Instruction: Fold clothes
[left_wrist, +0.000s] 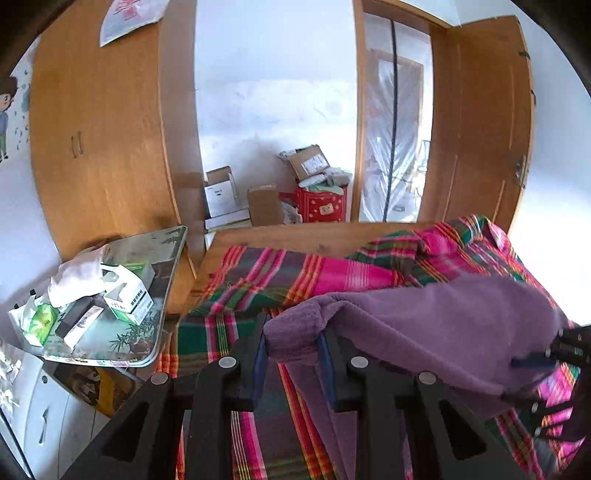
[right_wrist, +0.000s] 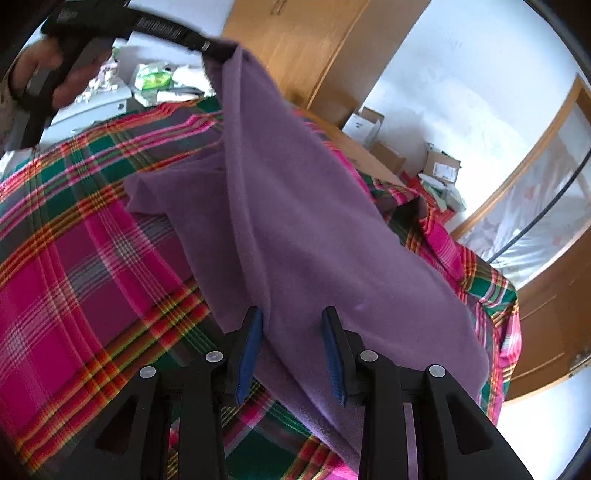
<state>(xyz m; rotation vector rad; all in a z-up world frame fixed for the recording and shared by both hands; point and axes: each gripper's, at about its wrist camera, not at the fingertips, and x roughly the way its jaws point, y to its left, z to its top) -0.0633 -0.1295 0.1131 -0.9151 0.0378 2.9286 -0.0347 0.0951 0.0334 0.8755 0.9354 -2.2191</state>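
Left gripper (left_wrist: 291, 345): blue-padded fingers (left_wrist: 259, 363) stand well apart, with a corner of the purple cloth (left_wrist: 424, 325) bunched between them. Whether the pads actually press the fabric, cannot tell. Cloth drapes from that corner down over the right finger and runs off to the right.

Right gripper (right_wrist: 291, 354): fingers (right_wrist: 249, 350) likewise spread wide, cloth edge lying between them and sagging below. Grip not clear from its own view. In the left wrist view the right gripper's tips show at far right, partly hidden under the cloth's far end.

Cloth (right_wrist: 295, 221) is lifted at both ends and hangs slack between the two grippers; a lower flap rests on the plaid blanket (right_wrist: 92, 240) left of the right gripper. In the right wrist view the cloth rises to the left gripper at top left, held by a hand (right_wrist: 48, 74).

Blanket covers the bed under both grippers, rumpled ahead and right of the left gripper.

Left of the left gripper: small table (left_wrist: 170, 243) with boxes (left_wrist: 127, 295) and a white rag. Ahead: wardrobe (left_wrist: 99, 147), cartons (left_wrist: 308, 158) on the floor, a red bag (left_wrist: 321, 206), an open door (left_wrist: 480, 129).
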